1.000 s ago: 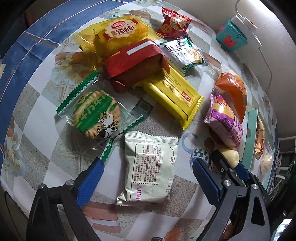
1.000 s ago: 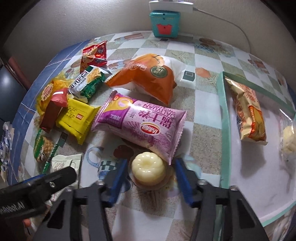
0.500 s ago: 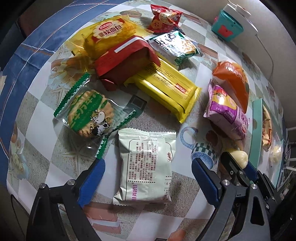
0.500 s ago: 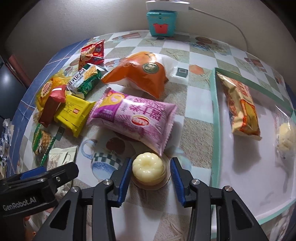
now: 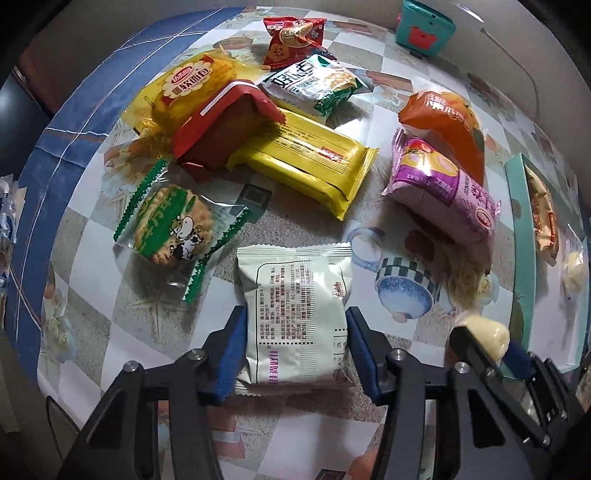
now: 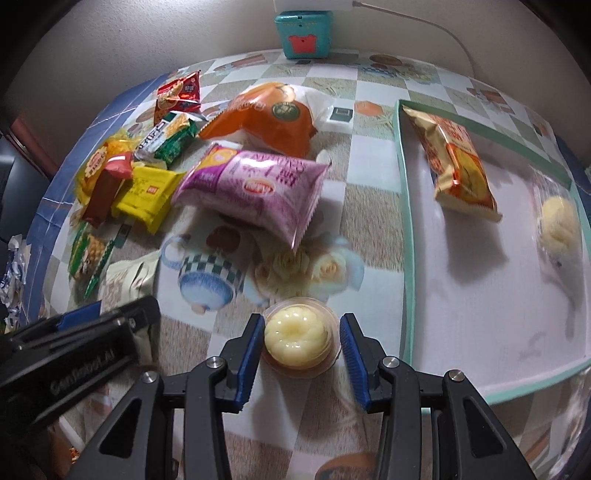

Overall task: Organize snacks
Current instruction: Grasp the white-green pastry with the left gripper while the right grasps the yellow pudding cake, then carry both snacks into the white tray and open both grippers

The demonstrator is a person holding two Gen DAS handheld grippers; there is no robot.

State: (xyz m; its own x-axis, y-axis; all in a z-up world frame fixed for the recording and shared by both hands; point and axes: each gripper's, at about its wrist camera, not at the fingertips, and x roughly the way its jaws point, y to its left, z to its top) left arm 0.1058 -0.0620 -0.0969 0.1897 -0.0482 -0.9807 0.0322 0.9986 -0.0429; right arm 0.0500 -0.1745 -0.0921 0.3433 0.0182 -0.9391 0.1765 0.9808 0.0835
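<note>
My left gripper (image 5: 293,350) is shut on a pale green snack packet (image 5: 295,314), its blue pads pressing both sides. My right gripper (image 6: 302,350) is shut on a yellow pudding cup (image 6: 299,334) and holds it near the teal-edged tray (image 6: 404,258); the cup also shows in the left wrist view (image 5: 487,334). Loose snacks lie on the table: a purple bag (image 6: 255,188), an orange bag (image 6: 269,114), a yellow wafer pack (image 5: 310,162), a red pack (image 5: 221,125), a green cracker packet (image 5: 173,225).
The tray holds an orange-yellow snack pack (image 6: 458,166) and a clear-wrapped pastry (image 6: 557,229). A teal box (image 6: 303,33) with a cable stands at the back wall. A yellow bread bag (image 5: 184,88), a red packet (image 5: 291,38) and a green-white packet (image 5: 317,85) lie far left.
My left gripper moved forward and closed on the pale green packet. My right gripper closed on the pudding cup and drew it back from the purple bag.
</note>
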